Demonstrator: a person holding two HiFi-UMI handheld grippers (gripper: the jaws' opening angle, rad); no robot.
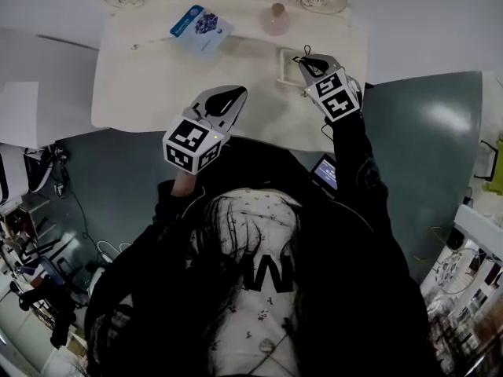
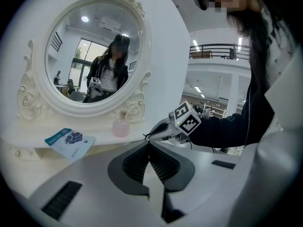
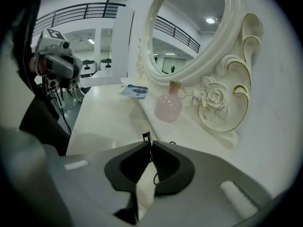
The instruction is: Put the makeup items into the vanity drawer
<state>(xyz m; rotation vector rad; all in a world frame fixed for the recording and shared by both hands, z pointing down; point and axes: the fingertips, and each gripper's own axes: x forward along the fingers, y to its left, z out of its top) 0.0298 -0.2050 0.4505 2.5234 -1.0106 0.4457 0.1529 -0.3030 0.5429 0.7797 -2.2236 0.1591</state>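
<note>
Head view: both grippers are over the vanity point(image 1: 157, 85), and neither makeup item is in the drawer

Left gripper point(image 1: 233, 94): jaws together with nothing between them, confirmed in its own view point(image 2: 149, 145). It sits over the near edge of the top, tip pointing toward the mirror point(image 2: 90, 56), touching nothing

Right gripper point(image 1: 305, 58): jaws together, pinching a thin black cord point(image 3: 147, 136). A short end sticks out past the tips and the rest hangs down between the pads. Can't tell what the cord is tied to. The left gripper view shows the same black bit at the right tip point(image 2: 147, 137)

Drawer point(image 1: 283, 67): it shows as a small cream rectangular rim, apparently pulled out, just left of the right gripper's tip. Its inside can't be made out

Bottle point(image 1: 277, 20): pink, upright on the raised shelf against the mirror base, near the right gripper but clear of it. It also shows in the gripper views point(image 2: 120, 126) point(image 3: 168, 107)

Packet point(image 1: 201, 28): blue and white, lying flat at the shelf's front edge, left of the bottle and apart from it point(image 2: 70, 142) point(image 3: 134, 91). It's ahead of the left gripper with a gap between

The mirror reflects the person holding the grippers
</note>
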